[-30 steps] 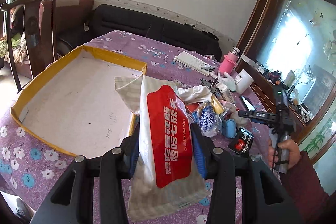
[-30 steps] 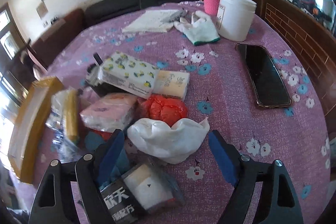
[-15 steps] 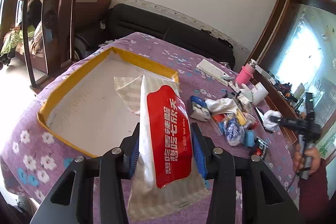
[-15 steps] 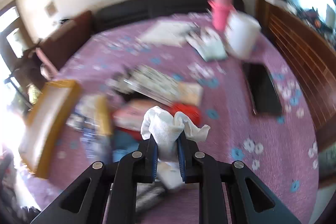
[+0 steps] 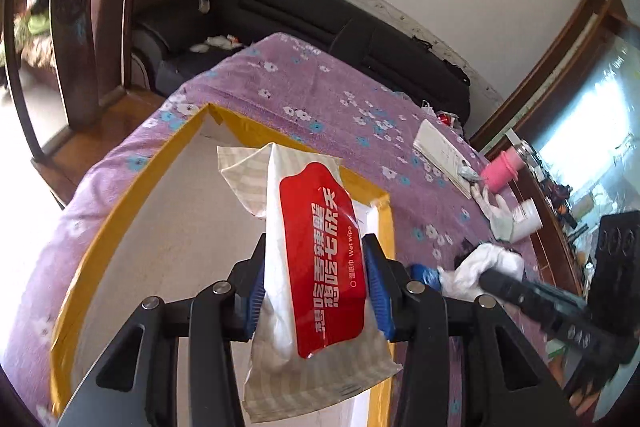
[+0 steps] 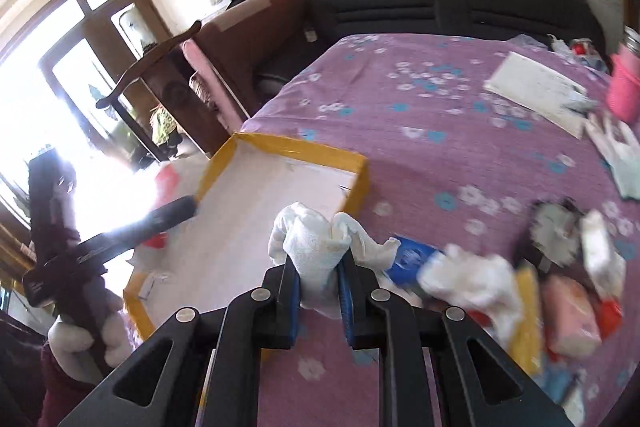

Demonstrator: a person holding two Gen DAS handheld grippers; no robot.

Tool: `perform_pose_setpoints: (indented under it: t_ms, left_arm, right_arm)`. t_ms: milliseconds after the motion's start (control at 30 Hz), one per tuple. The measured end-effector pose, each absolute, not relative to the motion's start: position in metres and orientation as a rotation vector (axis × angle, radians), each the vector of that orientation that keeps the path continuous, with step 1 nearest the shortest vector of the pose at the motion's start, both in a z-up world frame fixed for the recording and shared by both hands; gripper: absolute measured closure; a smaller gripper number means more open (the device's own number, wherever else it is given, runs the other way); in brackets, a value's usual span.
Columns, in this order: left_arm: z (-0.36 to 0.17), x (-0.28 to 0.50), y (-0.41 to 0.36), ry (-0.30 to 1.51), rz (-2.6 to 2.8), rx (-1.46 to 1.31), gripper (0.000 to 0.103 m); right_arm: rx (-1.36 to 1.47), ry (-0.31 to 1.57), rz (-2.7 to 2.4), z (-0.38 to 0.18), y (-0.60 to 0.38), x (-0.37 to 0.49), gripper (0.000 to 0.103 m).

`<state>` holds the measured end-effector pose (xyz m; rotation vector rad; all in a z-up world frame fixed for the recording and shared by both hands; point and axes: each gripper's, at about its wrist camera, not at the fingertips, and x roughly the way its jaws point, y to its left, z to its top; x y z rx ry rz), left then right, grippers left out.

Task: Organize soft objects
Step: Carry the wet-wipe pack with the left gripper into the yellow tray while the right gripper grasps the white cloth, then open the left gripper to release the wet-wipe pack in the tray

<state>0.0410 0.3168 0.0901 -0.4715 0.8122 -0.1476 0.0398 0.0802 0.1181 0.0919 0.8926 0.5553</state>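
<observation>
One wet-wipe pack (image 5: 316, 267) is pinched upright by the left gripper (image 5: 314, 291) above the single yellow-rimmed tray (image 5: 132, 195). One white cloth (image 6: 316, 247) is clamped in the right gripper (image 6: 318, 291) beside the tray's near corner, over the purple tablecloth (image 6: 420, 99).

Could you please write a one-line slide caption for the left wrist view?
Left gripper holds a wet-wipe pack above the yellow-rimmed tray on the purple floral tablecloth.

My left gripper (image 5: 314, 293) pinches a glossy, crinkled red-and-white plastic wet-wipe pack (image 5: 316, 267); my right gripper (image 6: 319, 285) squeezes a nubby white terry cloth (image 6: 316, 243). Below, matt purple floral tablecloth (image 6: 420, 115) and yellow-taped cardboard tray (image 6: 304, 145).
</observation>
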Motion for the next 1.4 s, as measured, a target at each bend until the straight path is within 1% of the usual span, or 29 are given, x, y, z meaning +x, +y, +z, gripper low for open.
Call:
perform_pose_setpoints:
  t_ms: [133,167,200,233,267,300,333,400,500,567,600,633,800,933,1033,1167,1200,1233,1267,1300,1333,1400]
  left_arm:
    - [0.068,0.078,0.317,0.856,-0.148,-0.506,0.058]
    - [0.065,0.084,0.316,0.861,-0.143,-0.508,0.056]
    - [0.062,0.088,0.316,0.863,-0.144,-0.510,0.052]
    - [0.058,0.091,0.316,0.864,-0.145,-0.516,0.049]
    - [0.055,0.094,0.318,0.863,-0.137,-0.524,0.041]
    - [0.053,0.095,0.318,0.860,-0.126,-0.530,0.039]
    - [0.051,0.096,0.318,0.862,-0.123,-0.535,0.039]
    - [0.049,0.094,0.318,0.875,-0.133,-0.537,0.039]
    - [0.053,0.080,0.316,0.860,-0.101,-0.492,0.036]
    - [0.051,0.069,0.315,0.849,-0.072,-0.483,0.033]
    - [0.048,0.062,0.316,0.849,-0.058,-0.492,0.032]
    - [0.044,0.056,0.316,0.855,-0.053,-0.504,0.032]
    - [0.029,0.040,0.318,0.924,0.001,-0.536,0.032]
    - [0.027,0.023,0.319,0.917,0.015,-0.543,0.032]
    - [0.037,0.012,0.316,0.864,0.002,-0.530,0.032]
    - [0.071,-0.011,0.288,0.766,-0.002,-0.420,0.032]
    - [0.080,-0.017,0.278,0.751,-0.010,-0.396,0.032]
    - [0.088,-0.024,0.267,0.735,-0.019,-0.373,0.031]
    - [0.094,-0.030,0.258,0.724,-0.031,-0.359,0.028]
    - [0.099,-0.037,0.246,0.712,-0.042,-0.337,0.024]
    - [0.103,-0.043,0.232,0.704,-0.044,-0.308,0.024]
    - [0.108,-0.053,0.207,0.692,-0.048,-0.249,0.024]
  right_arm:
    - [0.032,0.911,0.555,0.102,0.125,0.077,0.085]
    - [0.026,0.919,0.557,0.099,0.131,0.084,0.085]
    - [0.018,0.925,0.557,0.096,0.136,0.091,0.083]
    - [-0.005,0.923,0.555,0.091,0.145,0.098,0.082]
    - [-0.023,0.919,0.550,0.088,0.149,0.101,0.079]
    - [-0.058,0.910,0.524,0.084,0.155,0.105,0.066]
    - [-0.081,0.901,0.496,0.081,0.156,0.107,0.055]
    - [-0.078,0.886,0.498,0.081,0.154,0.106,0.051]
    - [-0.064,0.860,0.502,0.090,0.141,0.096,0.051]
    - [-0.045,0.829,0.491,0.100,0.122,0.083,0.043]
    - [-0.021,0.813,0.478,0.104,0.108,0.075,0.036]
    - [0.003,0.803,0.471,0.108,0.096,0.069,0.032]
    - [0.102,0.788,0.427,0.115,0.034,0.044,0.031]
    - [0.146,0.781,0.372,0.113,-0.020,0.022,0.030]
    - [0.157,0.777,0.299,0.107,-0.059,0.010,0.028]
    - [0.186,0.762,0.171,0.098,-0.115,0.001,0.028]
    - [0.186,0.757,0.125,0.095,-0.129,0.001,0.027]
    - [0.188,0.755,0.095,0.092,-0.138,0.003,0.023]
    - [0.193,0.748,0.054,0.089,-0.151,0.004,0.020]
    - [0.196,0.740,0.034,0.087,-0.159,0.004,0.014]
    - [0.202,0.721,0.010,0.085,-0.170,0.005,0.010]
    - [0.202,0.657,-0.043,0.082,-0.188,0.001,0.006]
